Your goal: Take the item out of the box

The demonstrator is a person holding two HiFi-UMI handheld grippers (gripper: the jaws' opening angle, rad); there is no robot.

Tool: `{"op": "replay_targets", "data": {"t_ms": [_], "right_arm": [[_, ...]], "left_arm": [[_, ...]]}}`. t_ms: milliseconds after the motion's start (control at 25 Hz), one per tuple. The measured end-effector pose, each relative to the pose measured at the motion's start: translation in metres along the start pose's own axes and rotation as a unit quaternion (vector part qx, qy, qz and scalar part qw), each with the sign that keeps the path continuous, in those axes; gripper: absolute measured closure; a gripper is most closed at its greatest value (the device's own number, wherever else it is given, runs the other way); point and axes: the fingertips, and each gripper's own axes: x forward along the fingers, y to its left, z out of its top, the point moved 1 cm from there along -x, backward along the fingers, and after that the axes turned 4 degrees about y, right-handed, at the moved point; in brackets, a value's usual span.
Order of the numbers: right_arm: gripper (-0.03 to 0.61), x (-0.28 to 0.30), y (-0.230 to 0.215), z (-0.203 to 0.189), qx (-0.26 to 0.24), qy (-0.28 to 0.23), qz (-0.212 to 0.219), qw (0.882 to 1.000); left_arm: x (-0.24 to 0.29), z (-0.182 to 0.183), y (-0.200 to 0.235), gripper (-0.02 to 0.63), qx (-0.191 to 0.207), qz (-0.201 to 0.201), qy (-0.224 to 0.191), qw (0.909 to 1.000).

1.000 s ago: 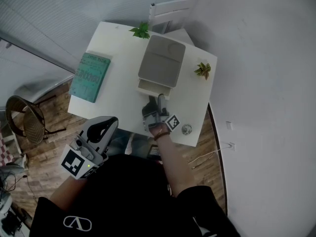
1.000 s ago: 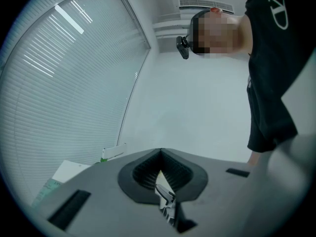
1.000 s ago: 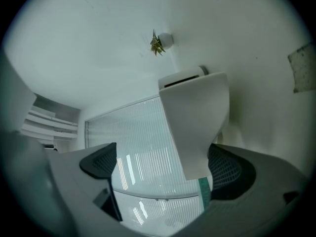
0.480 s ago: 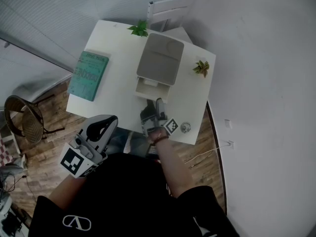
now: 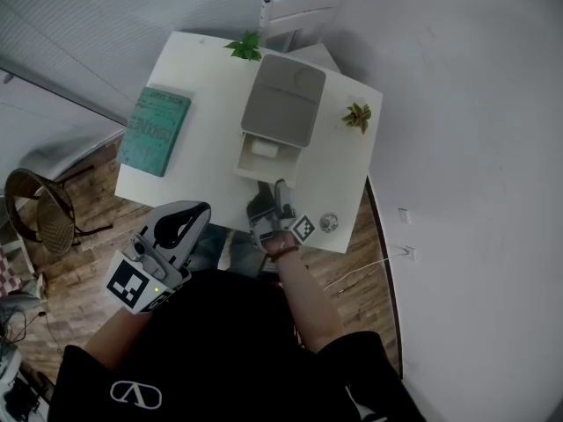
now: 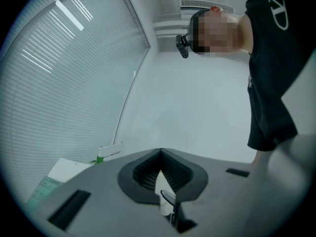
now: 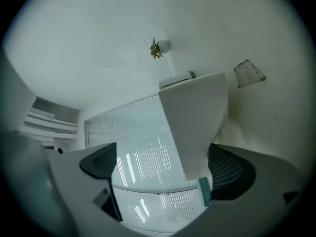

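A grey box (image 5: 283, 99) stands on the white table (image 5: 211, 112), its drawer (image 5: 260, 160) pulled out toward me. A small white item (image 5: 263, 149) lies in the drawer. My right gripper (image 5: 275, 193) sits just in front of the drawer, pointing at it. In the right gripper view the right gripper (image 7: 163, 167) is open, its pads wide apart, with the box (image 7: 195, 122) looming close between them, nearer the right pad. My left gripper (image 5: 187, 221) hangs off the table's near-left edge. In the left gripper view the left gripper (image 6: 160, 154) is shut on nothing, aimed up at the room.
A teal book (image 5: 154, 132) lies on the table's left side. Small plants stand behind the box (image 5: 245, 47) and to its right (image 5: 357, 116). A small round object (image 5: 329, 223) lies near the table's front right corner. A white chair (image 5: 299, 11) stands behind the table, a wicker chair (image 5: 40, 209) on the floor at left.
The drawer has slid further out of the box and the white item inside now shows. The right gripper drew back toward me with it. The left gripper stayed put.
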Motion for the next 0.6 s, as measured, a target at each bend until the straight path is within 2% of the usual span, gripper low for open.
{"op": "replay_targets", "data": {"t_ms": [320, 600], "right_arm": [[0.014, -0.007, 0.003, -0.011, 0.007, 0.004, 0.004, 1.000], [0.014, -0.019, -0.003, -0.012, 0.016, -0.003, -0.009, 1.000]], "left_arm": [[0.003, -0.003, -0.001, 0.609, 0.000, -0.009, 0.003, 1.0000], [0.004, -0.003, 0.000, 0.609, 0.000, -0.014, 0.004, 0.9999]]}}
